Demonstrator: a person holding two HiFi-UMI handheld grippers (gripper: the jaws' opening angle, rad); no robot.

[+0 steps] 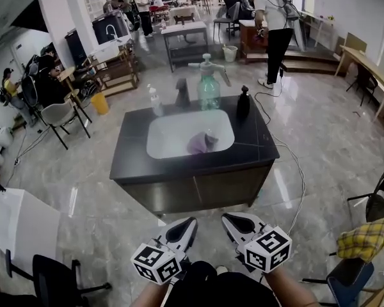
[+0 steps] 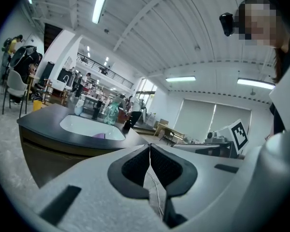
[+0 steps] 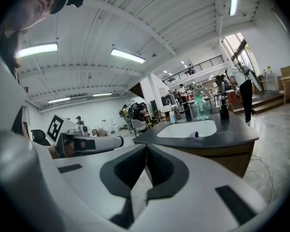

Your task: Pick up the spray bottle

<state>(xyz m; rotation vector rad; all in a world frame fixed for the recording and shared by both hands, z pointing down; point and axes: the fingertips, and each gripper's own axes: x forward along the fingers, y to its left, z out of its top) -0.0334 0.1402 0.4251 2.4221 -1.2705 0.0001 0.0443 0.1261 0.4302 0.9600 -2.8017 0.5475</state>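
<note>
The spray bottle, green and see-through with a white trigger head, stands upright at the far edge of a dark counter behind its white basin. It also shows small in the left gripper view and in the right gripper view. My left gripper and right gripper hover side by side over the floor, well short of the counter's near side. Both have their jaws shut with nothing between them.
A purple cloth lies in the basin. A black pump bottle, a small white bottle and a faucet flank the spray bottle. A cable trails on the floor at right. A chair with a yellow checked cloth stands nearby.
</note>
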